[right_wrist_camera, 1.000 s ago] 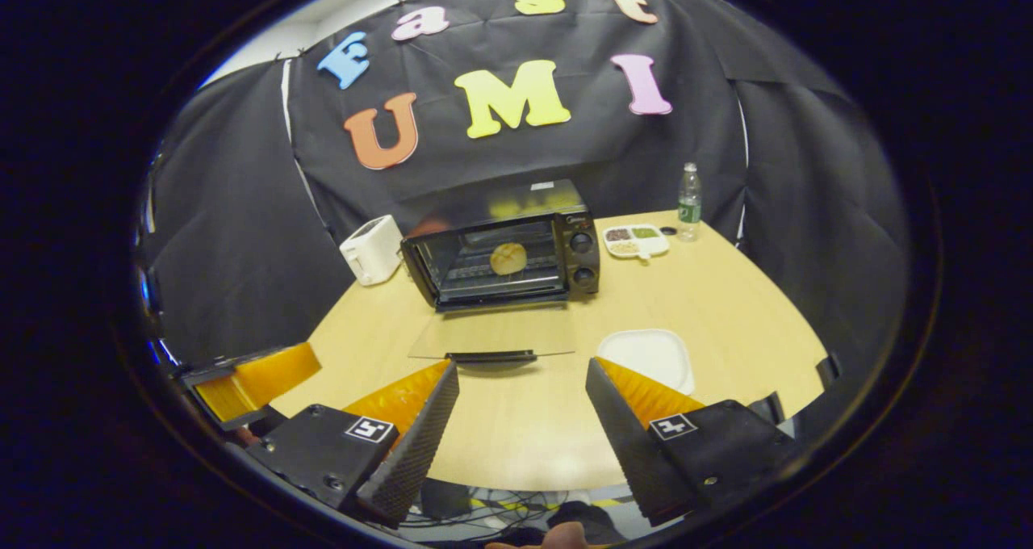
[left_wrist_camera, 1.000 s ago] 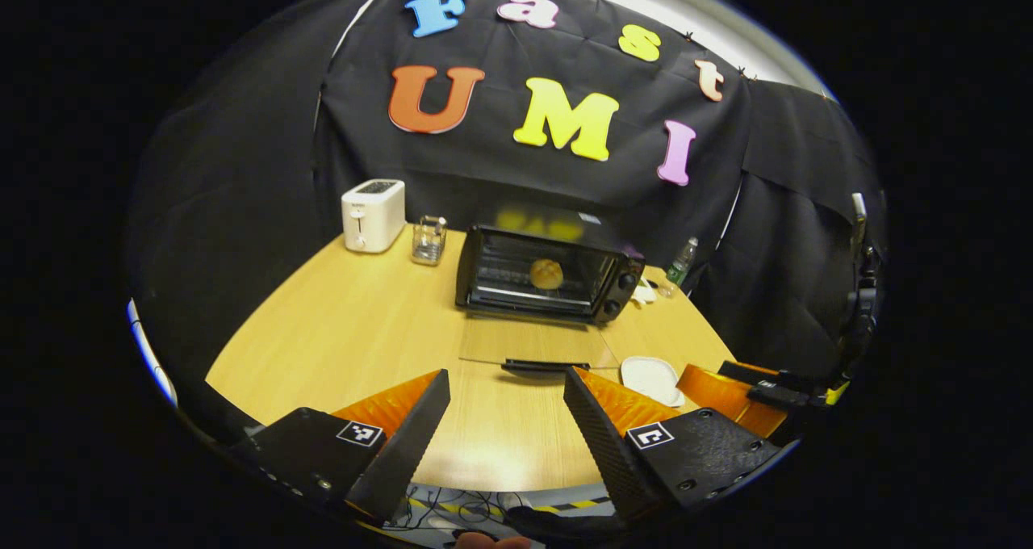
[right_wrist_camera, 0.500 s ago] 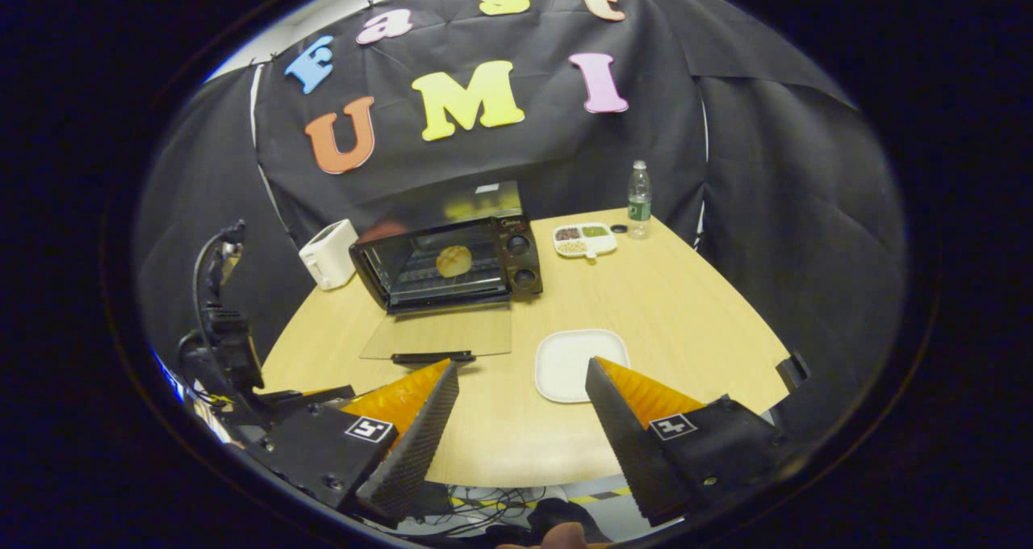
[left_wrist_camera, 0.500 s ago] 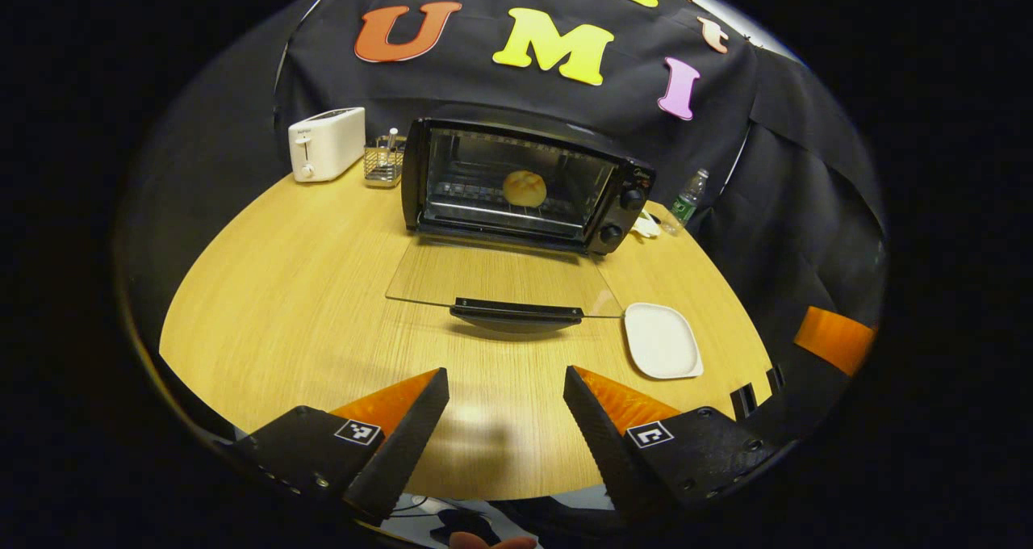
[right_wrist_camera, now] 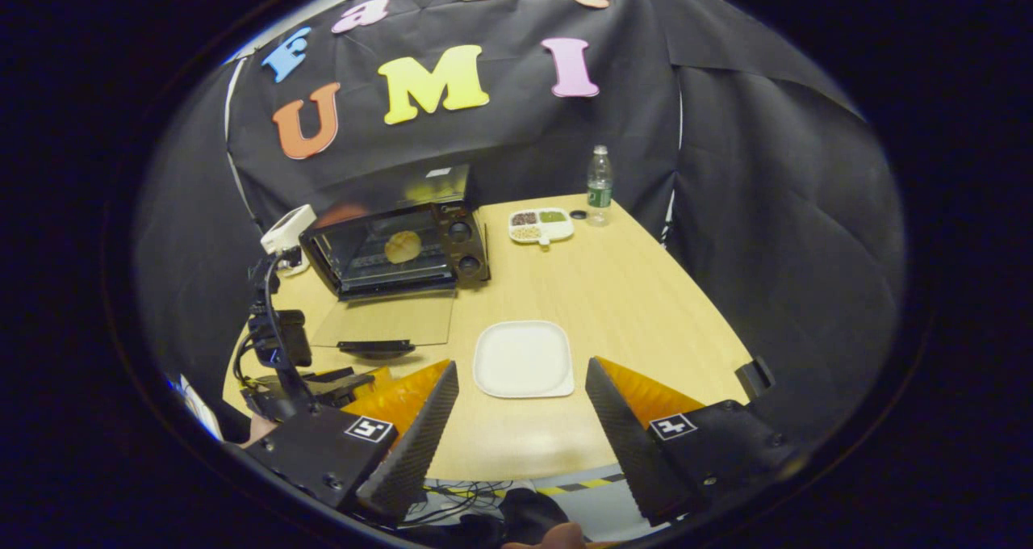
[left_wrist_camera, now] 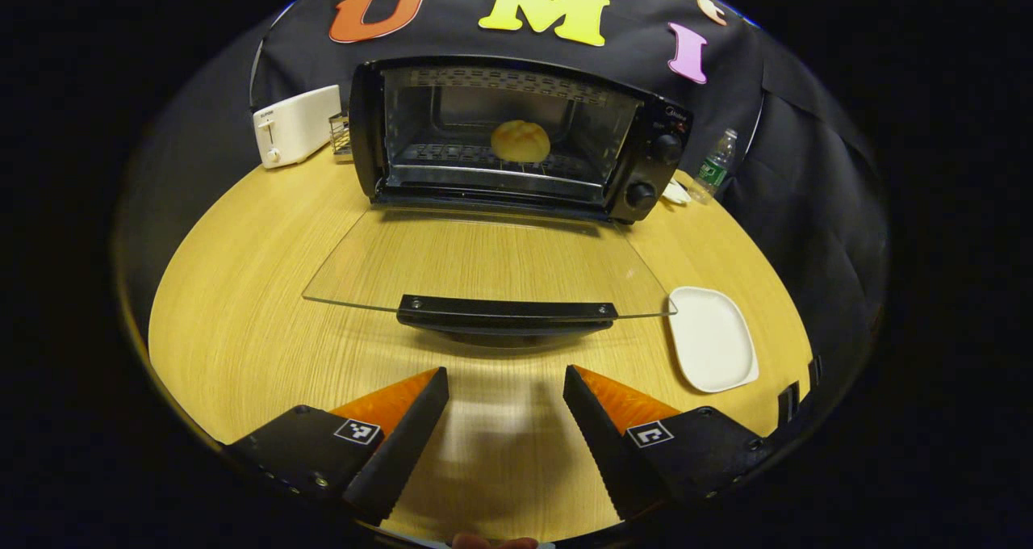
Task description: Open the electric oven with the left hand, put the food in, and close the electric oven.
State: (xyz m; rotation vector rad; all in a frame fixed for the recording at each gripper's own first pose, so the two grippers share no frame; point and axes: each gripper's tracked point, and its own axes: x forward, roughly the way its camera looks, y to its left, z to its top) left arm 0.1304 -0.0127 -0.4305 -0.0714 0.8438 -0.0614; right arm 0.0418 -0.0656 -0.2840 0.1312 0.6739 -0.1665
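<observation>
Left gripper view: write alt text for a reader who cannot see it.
An electric oven stands open on a wooden table, a bread roll on its rack and its glass door folded flat. The open left gripper faces the door's handle; a white plate lies beside it.

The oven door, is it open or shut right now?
Open. The oven door lies flat over the table, and the bun sits uncovered on the rack inside.

Left gripper view: low, near, facing open oven (left_wrist_camera: 516, 129). Right gripper view: farther back, rightward; both share oven.
</observation>
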